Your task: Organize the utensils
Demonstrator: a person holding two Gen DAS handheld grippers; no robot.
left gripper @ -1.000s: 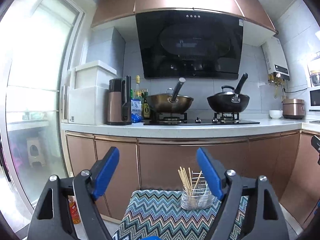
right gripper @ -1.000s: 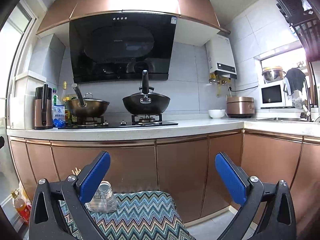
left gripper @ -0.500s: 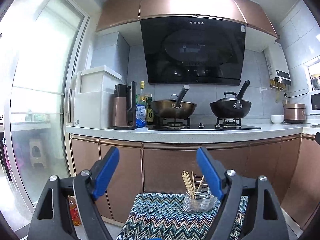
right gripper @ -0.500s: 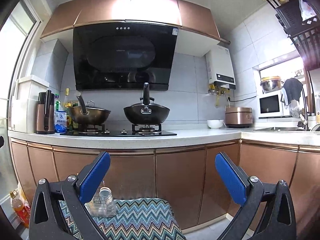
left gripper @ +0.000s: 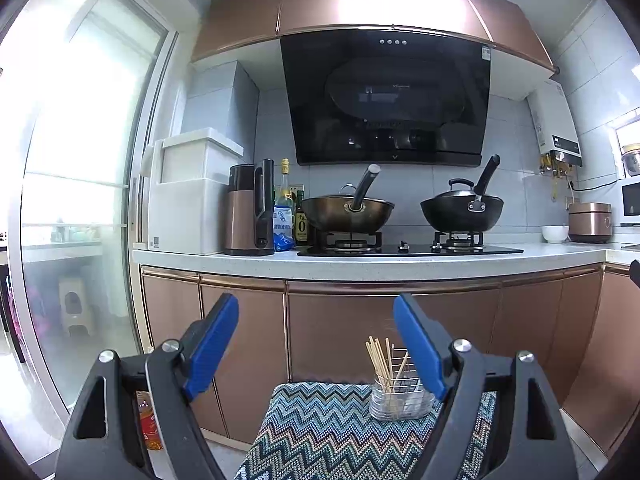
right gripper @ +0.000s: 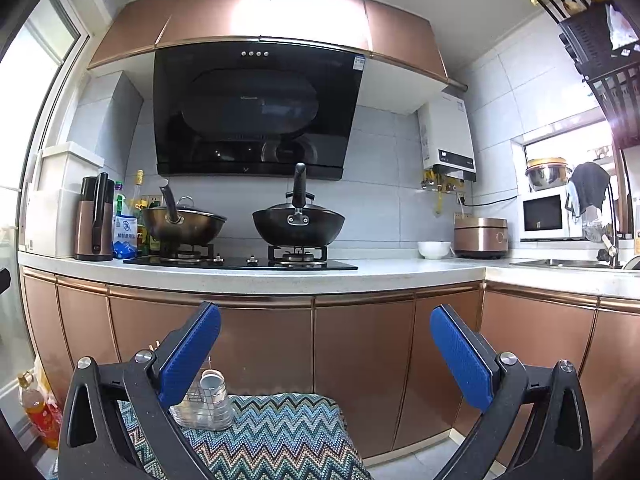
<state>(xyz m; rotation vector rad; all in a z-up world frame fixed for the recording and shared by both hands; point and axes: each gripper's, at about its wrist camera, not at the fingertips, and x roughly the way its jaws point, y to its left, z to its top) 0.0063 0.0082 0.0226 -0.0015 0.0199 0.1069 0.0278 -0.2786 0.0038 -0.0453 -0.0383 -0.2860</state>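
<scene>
1. I hold my left gripper (left gripper: 316, 346) up in the air. Its two blue pads (left gripper: 210, 346) are far apart, so it is wide open. Nothing is between them.
2. My right gripper (right gripper: 326, 354) is also up in the air. Its blue pads (right gripper: 460, 360) are spread wide too, and it holds nothing.
3. Both cameras look at a kitchen with shiny copper cupboard doors (left gripper: 332, 328).
4. Low down in front of me is a zigzag cloth (left gripper: 320, 432) in blue, green and white.
5. A clear holder (left gripper: 400, 398) stands on the far part of that cloth. In the left view it is just beside the right pad, partly behind it.
6. Thin wooden chopsticks (left gripper: 378, 358) stand up in the holder. They lean a little to different sides.
7. In the right view, the same holder (right gripper: 204, 408) sits by the left pad. I see a small shiny cup (right gripper: 212, 382) part in it there. The chopsticks are mostly hidden behind the pad.
8. Neither gripper touches the holder.
9. Up on the white counter (right gripper: 400, 274) there is a black stove (right gripper: 240, 264). A brown wok (left gripper: 347, 213) and a black wok (left gripper: 462, 210) sit on it, side by side.
10. A copper jug (left gripper: 248, 210) and some bottles (left gripper: 286, 204) stand left of the woks.
11. A white bowl (right gripper: 434, 249) and a rice cooker (right gripper: 480, 237) stand on the right.
</scene>
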